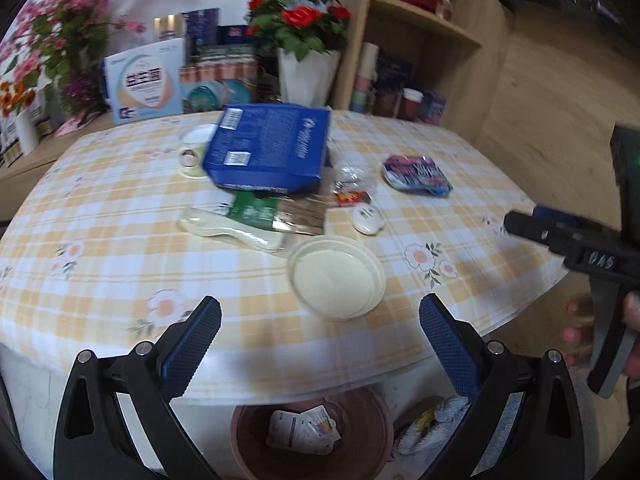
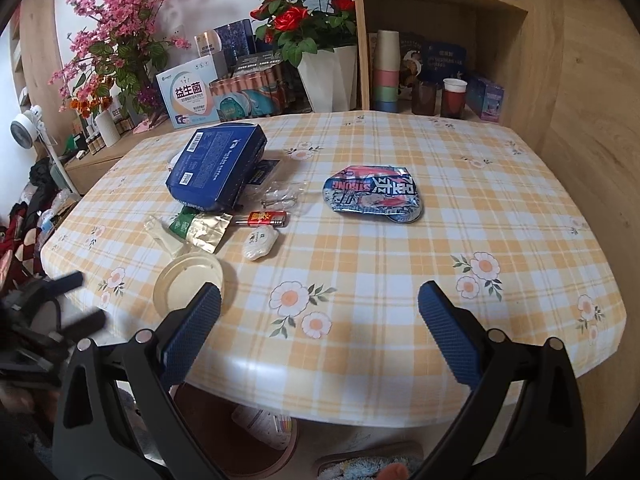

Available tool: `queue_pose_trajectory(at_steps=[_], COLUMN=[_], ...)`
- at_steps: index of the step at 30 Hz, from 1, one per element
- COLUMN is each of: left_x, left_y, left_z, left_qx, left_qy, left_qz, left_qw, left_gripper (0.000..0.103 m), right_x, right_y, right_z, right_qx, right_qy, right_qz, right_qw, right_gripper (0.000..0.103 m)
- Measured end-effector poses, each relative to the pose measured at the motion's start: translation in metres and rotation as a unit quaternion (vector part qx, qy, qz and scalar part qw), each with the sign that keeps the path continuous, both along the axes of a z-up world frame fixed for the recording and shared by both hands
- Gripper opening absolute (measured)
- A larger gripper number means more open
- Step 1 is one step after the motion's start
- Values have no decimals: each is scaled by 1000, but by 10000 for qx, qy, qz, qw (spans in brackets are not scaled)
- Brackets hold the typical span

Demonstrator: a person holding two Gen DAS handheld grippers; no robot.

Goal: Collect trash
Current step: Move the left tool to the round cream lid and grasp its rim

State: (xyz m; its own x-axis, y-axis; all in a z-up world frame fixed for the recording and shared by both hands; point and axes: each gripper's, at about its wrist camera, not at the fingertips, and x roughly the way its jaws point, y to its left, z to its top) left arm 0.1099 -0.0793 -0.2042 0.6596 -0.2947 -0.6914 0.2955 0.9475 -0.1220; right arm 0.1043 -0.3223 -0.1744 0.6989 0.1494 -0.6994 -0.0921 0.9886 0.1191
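Litter lies on the checked tablecloth [image 2: 400, 264]: a blue box [image 2: 218, 166], a foil lid [image 2: 374, 194], a red packet [image 2: 266, 219], a white wrapped piece [image 2: 260, 243], a green and silver pouch [image 2: 202, 230], a clear wrapper [image 2: 282, 196] and a round plastic lid [image 2: 186, 282]. A brown bin [image 1: 312, 436] with papers inside stands under the table edge. My left gripper [image 1: 320, 340] is open at the near edge, just before the plastic lid [image 1: 336, 278]. My right gripper [image 2: 320, 330] is open over the near edge, holding nothing.
Flower pots [image 2: 326, 68], boxes and stacked cups [image 2: 386, 72] crowd the sideboard and shelf behind the table. A mug [image 1: 194, 152] stands behind the blue box [image 1: 268, 148]. A slipper [image 2: 372, 462] lies on the floor by the bin. A hand [image 1: 580, 332] holds the right gripper's handle.
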Motion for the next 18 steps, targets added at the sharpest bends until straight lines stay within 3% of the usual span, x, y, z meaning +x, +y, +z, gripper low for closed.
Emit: queue_pose_trajectory(at_steps=[10, 18], left_x=[52, 71], left_y=[-44, -47], left_z=[-49, -66], left_qx=[602, 637], left_qy=[437, 723], left_qz=[-80, 148], left_qw=[9972, 9952], left_gripper=[97, 97], right_x=[28, 37], right_y=[-21, -24], right_z=[-17, -24], right_qx=[83, -188], right_qy=[212, 314], right_qz=[-11, 0], right_qw=[9997, 9993], right_gripper=[97, 97])
